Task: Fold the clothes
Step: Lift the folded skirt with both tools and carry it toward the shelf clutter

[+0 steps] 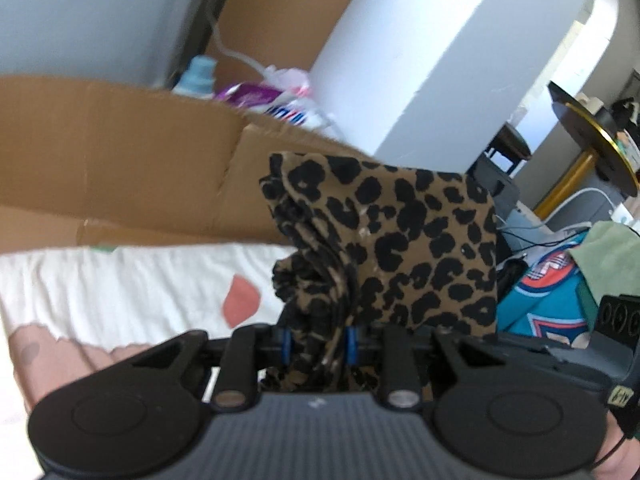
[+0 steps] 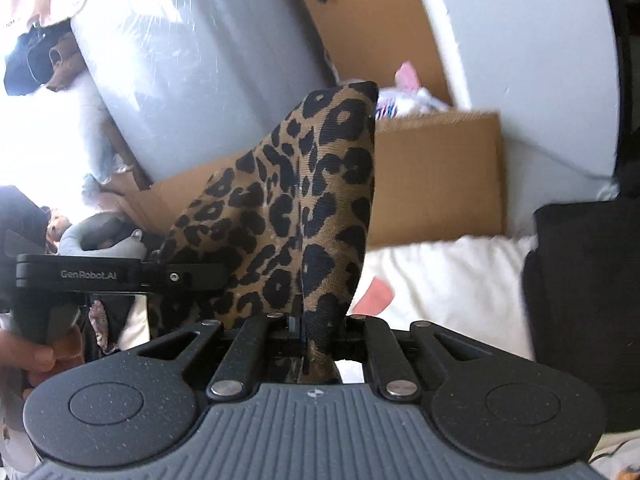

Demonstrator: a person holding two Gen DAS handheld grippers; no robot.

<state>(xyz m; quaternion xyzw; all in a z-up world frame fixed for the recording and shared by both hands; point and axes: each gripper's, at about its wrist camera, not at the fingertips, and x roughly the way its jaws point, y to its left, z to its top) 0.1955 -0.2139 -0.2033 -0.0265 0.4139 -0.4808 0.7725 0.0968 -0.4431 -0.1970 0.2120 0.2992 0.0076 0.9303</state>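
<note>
- The left gripper [image 1: 319,340] is clamped on a bunched part of the leopard-print garment [image 1: 400,248].
- The right gripper [image 2: 302,326] pinches a thin fold of it, which rises beyond the jaws.
- Below lies the white bedsheet [image 1: 140,280]; a cardboard box [image 1: 120,152] stands at its far edge.

walls: white [image 1: 440,40] | cardboard panels [image 1: 120,140] | bed: white sheet [image 1: 120,280]

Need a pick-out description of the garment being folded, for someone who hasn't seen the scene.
Start at the white bedspread with cardboard behind it. Above it, both tools pinch one cloth: the left tool on a bunched edge, the right tool on a flat fold. Its tan and black leopard print sets it apart from the teal jersey nearby.
</note>
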